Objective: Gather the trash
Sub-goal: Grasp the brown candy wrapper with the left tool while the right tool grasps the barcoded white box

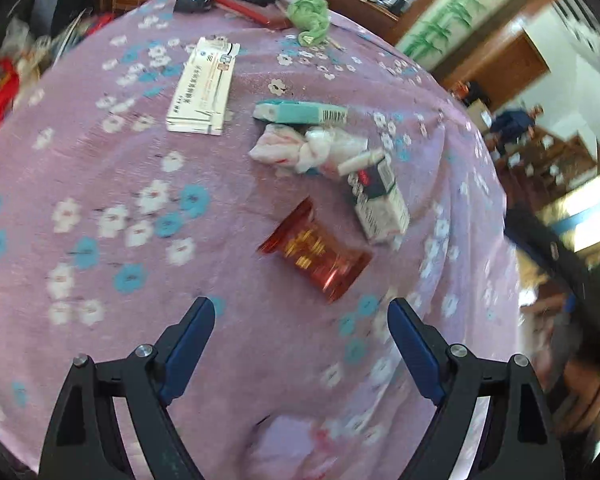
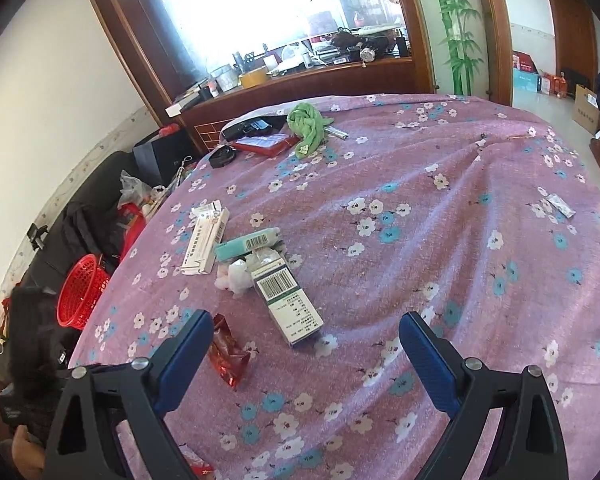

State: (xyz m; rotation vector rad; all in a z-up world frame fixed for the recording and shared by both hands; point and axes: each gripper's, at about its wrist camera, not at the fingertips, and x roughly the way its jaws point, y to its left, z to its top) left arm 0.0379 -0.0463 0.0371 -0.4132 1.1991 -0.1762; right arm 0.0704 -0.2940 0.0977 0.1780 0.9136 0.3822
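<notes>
A pile of litter lies on the purple flowered cloth [image 1: 100, 160]. A red foil wrapper [image 1: 314, 254] sits just ahead of my left gripper [image 1: 302, 308], which stands open and empty above the cloth. Beyond it lie a cigarette pack [image 1: 378, 204], crumpled tissue [image 1: 296, 148], a teal box [image 1: 300, 112] and a white medicine box [image 1: 202, 90]. In the right wrist view my right gripper [image 2: 306, 322] is open and empty, with the cigarette pack [image 2: 286, 298] just ahead, the red wrapper [image 2: 228, 350] by its left finger, the tissue [image 2: 238, 276], teal box [image 2: 248, 244] and white box [image 2: 204, 242] further on.
A red mesh basket [image 2: 80, 296] stands on the floor left of the table, among dark bags. A green cloth [image 2: 306, 126], a red box [image 2: 262, 144] and a black item [image 2: 224, 156] lie at the far edge. A small sachet [image 2: 560, 206] lies far right.
</notes>
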